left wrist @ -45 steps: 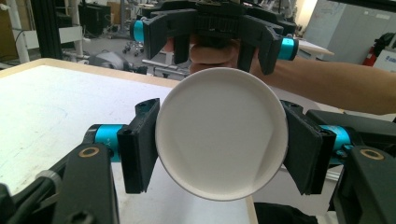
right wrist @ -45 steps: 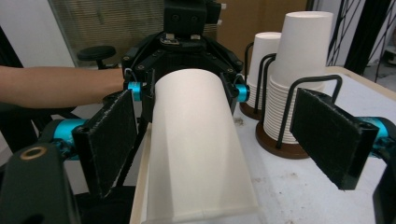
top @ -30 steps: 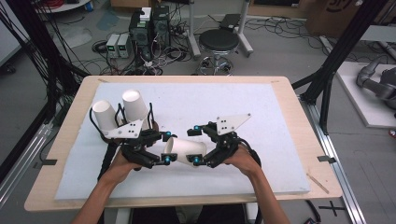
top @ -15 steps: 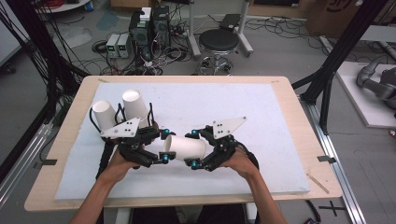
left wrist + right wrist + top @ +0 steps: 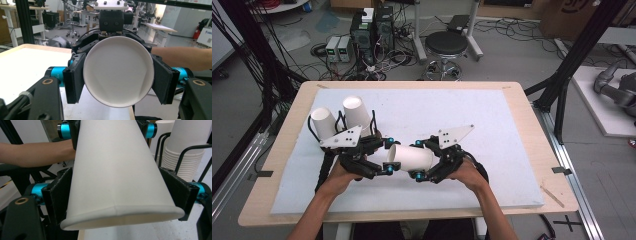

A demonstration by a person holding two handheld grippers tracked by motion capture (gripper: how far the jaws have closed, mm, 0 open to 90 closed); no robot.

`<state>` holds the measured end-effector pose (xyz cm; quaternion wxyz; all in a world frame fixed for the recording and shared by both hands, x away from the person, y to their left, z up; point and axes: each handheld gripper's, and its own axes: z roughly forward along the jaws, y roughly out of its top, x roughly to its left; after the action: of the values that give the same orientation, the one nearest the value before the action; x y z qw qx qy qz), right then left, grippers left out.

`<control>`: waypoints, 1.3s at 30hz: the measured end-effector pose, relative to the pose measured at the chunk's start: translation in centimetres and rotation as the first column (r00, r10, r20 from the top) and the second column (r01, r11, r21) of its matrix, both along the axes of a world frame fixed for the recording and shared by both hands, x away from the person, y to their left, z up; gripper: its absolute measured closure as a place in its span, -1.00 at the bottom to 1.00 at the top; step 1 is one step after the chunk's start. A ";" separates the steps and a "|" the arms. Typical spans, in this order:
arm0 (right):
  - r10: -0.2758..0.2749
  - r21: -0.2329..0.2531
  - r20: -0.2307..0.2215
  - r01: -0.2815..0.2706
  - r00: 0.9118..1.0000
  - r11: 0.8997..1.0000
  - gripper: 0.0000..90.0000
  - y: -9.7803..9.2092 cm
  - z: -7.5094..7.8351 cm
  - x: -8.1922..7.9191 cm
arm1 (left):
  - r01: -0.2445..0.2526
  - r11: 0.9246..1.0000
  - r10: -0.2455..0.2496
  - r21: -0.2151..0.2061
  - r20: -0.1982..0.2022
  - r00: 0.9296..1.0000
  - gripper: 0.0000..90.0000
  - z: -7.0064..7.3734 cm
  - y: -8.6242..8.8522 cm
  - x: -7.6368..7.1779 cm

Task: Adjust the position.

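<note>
A white paper cup (image 5: pixel 409 157) lies on its side in the air, a little above the white board (image 5: pixel 492 125), held between both grippers. My left gripper (image 5: pixel 388 155) is shut on its narrow base end. In the left gripper view the round base (image 5: pixel 117 72) faces me between the two black pads (image 5: pixel 72 78). My right gripper (image 5: pixel 416 159) is shut on the wide end. In the right gripper view the rolled rim of the cup (image 5: pixel 117 170) is nearest, with pads (image 5: pixel 58 192) pressed on both sides.
Two stacks of upturned white cups (image 5: pixel 323 122) (image 5: pixel 357 112) stand in black wire holders at the board's left, just behind my left hand; the stacks (image 5: pixel 190 150) also appear in the right gripper view. A stool (image 5: pixel 452 45) and electronics sit on the floor beyond the wooden table (image 5: pixel 537 150).
The right hand has edged slightly left toward the left gripper. The cup stays level between the two grippers, at about the same place.
</note>
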<state>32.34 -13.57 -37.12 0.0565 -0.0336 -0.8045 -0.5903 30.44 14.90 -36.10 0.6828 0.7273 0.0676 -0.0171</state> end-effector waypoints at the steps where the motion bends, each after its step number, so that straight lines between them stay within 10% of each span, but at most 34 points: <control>1: 0.001 -0.003 -0.006 -0.001 1.000 1.000 -0.58 0.0 0.0 0.0 | 0.000 1.000 0.000 0.001 0.001 1.000 -0.22 0.0 0.0 0.0; 25: 0.003 -0.021 0.013 -0.003 1.000 1.000 -0.26 -0.1 0.1 -0.2 | -0.014 1.000 0.014 0.017 0.023 1.000 -0.22 0.0 0.1 -0.1; 30: 0.004 -0.015 0.011 -0.004 1.000 1.000 -0.26 -0.2 0.2 -0.2 | -0.031 0.999 0.031 0.020 -0.008 0.999 -0.92 -0.2 0.1 -0.1; 39: 0.005 -0.033 0.014 -0.005 1.000 0.999 -0.27 -0.2 0.2 -0.2 | -0.090 0.993 0.089 0.082 0.005 0.996 -0.96 -0.3 0.7 -0.1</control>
<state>32.13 -13.82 -36.91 0.0515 -0.0284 -0.8147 -0.5769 30.33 15.61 -36.38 0.6525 0.7509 0.1005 0.0167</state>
